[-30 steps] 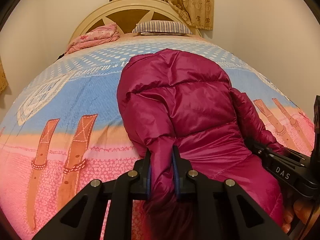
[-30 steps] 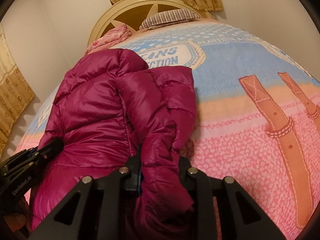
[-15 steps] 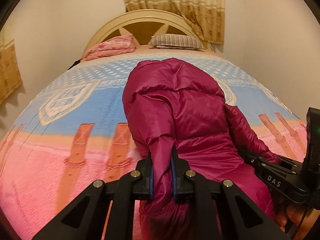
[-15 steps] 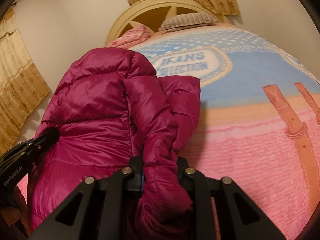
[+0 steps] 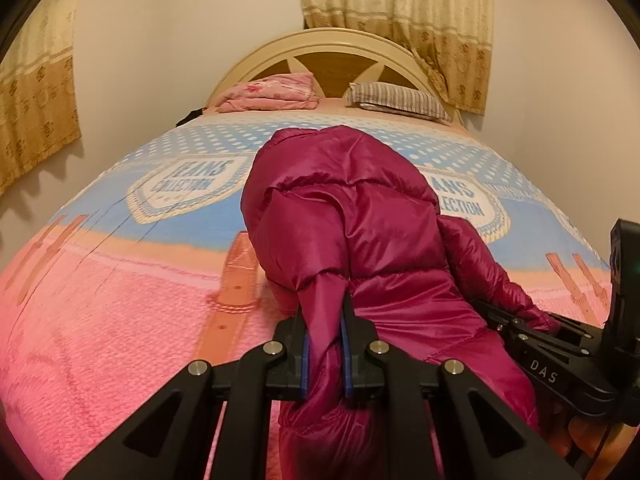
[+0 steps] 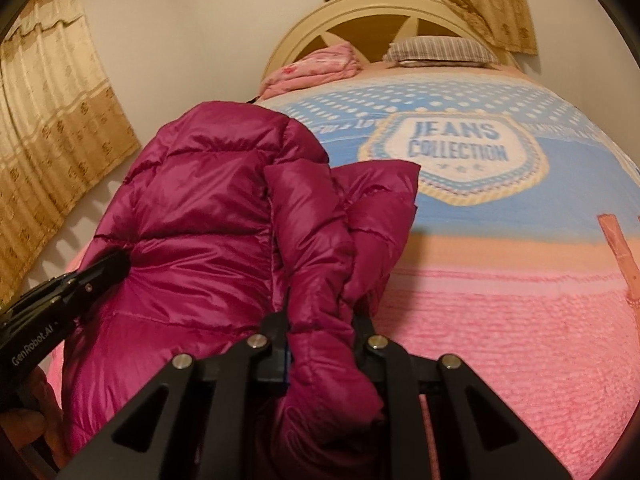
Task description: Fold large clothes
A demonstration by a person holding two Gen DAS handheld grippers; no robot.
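Observation:
A magenta puffer jacket lies on the bed, its near part lifted. My left gripper is shut on a fold of its near left edge. My right gripper is shut on a thick fold at its near right edge, beside a folded sleeve. The jacket bulges up between the two grips. Each gripper shows in the other's view: the right one at the lower right, the left one at the lower left.
The bed has a pink and blue blanket printed "JEANS COLLECTION". A folded pink cloth and a striped pillow lie by the cream headboard. Curtains hang on the walls left and behind.
Both grippers have risen and tipped back with the jacket's near edge still held; more wall, curtain and headboard show. The jacket stands higher and more bunched.

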